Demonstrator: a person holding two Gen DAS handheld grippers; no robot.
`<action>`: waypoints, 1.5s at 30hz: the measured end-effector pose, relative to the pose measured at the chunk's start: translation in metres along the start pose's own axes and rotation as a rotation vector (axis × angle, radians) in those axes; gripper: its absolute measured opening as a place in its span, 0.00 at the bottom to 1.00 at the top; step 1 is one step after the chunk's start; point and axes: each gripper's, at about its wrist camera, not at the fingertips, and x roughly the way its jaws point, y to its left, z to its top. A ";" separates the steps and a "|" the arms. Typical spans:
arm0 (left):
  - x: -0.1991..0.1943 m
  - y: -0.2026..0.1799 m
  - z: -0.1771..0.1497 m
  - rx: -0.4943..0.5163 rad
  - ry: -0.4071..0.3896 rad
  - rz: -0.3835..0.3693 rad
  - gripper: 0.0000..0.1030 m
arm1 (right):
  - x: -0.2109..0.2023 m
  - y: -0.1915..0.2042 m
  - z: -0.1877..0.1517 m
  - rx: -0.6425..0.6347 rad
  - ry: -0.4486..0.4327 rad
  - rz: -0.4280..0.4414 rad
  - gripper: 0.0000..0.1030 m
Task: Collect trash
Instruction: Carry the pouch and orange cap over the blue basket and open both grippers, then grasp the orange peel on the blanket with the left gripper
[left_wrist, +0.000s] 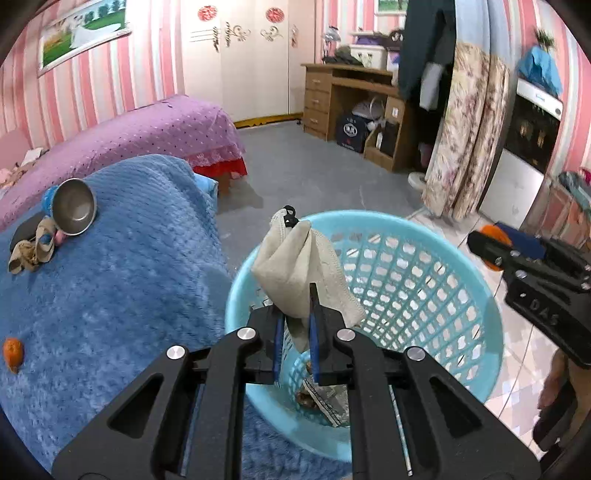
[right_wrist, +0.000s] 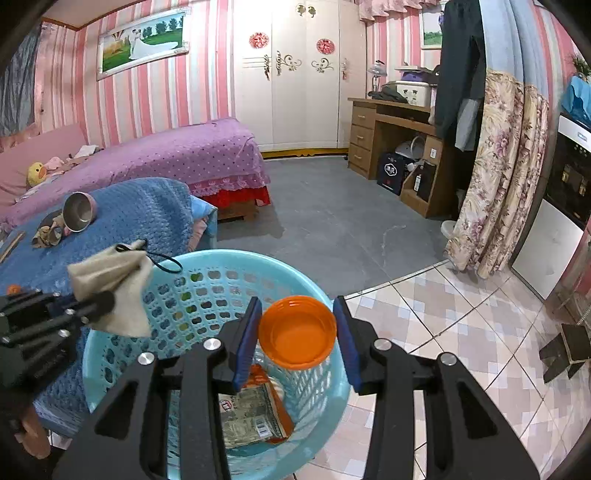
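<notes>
A light blue plastic basket (left_wrist: 424, 258) (right_wrist: 122, 350) stands on the floor beside the blue blanket. My left gripper (left_wrist: 295, 306) is shut on a beige cloth pouch (left_wrist: 295, 266) with a black cord and holds it over the basket's near rim; it also shows in the right wrist view (right_wrist: 114, 284). My right gripper (right_wrist: 298, 328) is shut on an orange lid (right_wrist: 295, 332) held over the basket; it shows at the right in the left wrist view (left_wrist: 487, 243). Wrappers (right_wrist: 251, 413) lie at the basket's bottom.
On the blue blanket (left_wrist: 129, 277) lie a steel bowl (left_wrist: 74, 212), a crumpled beige cloth (left_wrist: 29, 254) and an orange fruit (left_wrist: 14, 352). A purple bed (right_wrist: 184, 155), wooden desk (right_wrist: 391, 129), floral curtain (right_wrist: 498, 177) and grey floor lie beyond.
</notes>
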 end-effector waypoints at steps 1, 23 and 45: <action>0.004 -0.003 0.000 0.007 0.007 0.006 0.10 | 0.001 -0.002 0.000 0.003 0.001 -0.002 0.39; -0.034 0.085 0.005 -0.057 -0.103 0.159 0.94 | 0.025 0.023 -0.001 0.010 0.000 0.010 0.40; -0.092 0.226 -0.006 -0.164 -0.134 0.302 0.95 | -0.003 0.135 0.039 0.067 -0.095 0.057 0.96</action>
